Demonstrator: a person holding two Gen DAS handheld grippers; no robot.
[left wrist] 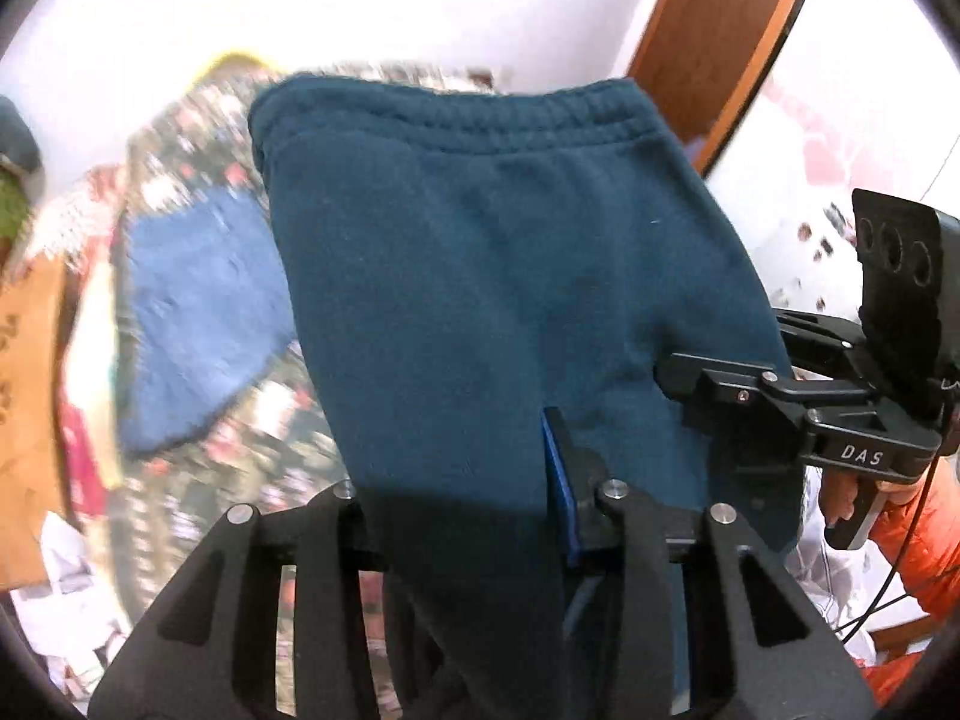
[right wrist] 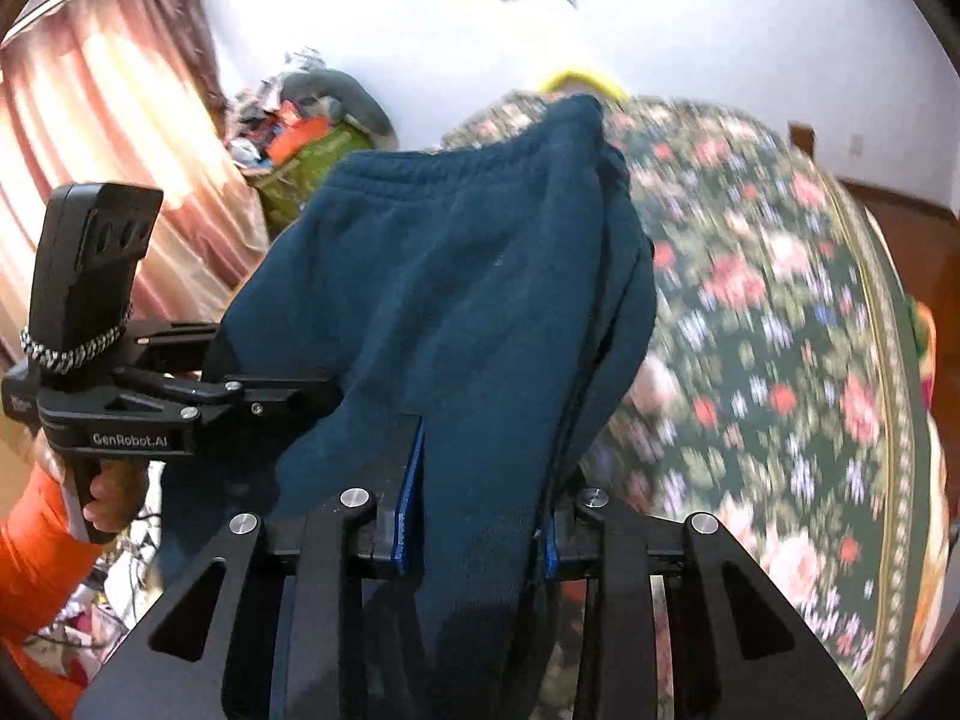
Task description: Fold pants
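Pants: thick teal fleece sweatpants (left wrist: 480,276), soft and slightly fuzzy, ribbed elastic waistband at the far edge; held up above the bed, draped over both tools.
Left gripper: black plastic two-finger tool with blue pads (left wrist: 474,480); jaws clamped on the near part of the sweatpants, left finger buried under the cloth, only the right blue pad showing.
Right gripper: matching black tool with blue pads (right wrist: 477,516); jaws closed on a bunched fold of the same cloth, both blue pads pressed against it.
Bedspread: dark green floral quilted cover with pink roses (right wrist: 780,360), rounded by the lens, blurred throughout.
Blue cloth: flat denim-like blue piece (left wrist: 204,312) lying on the bedspread, left of the sweatpants; kind unclear through the blur.
Curtain: pleated pink drape (right wrist: 102,138), far left, sunlit.
Hidden: trouser legs out of sight below the tools; lower hems cut off.
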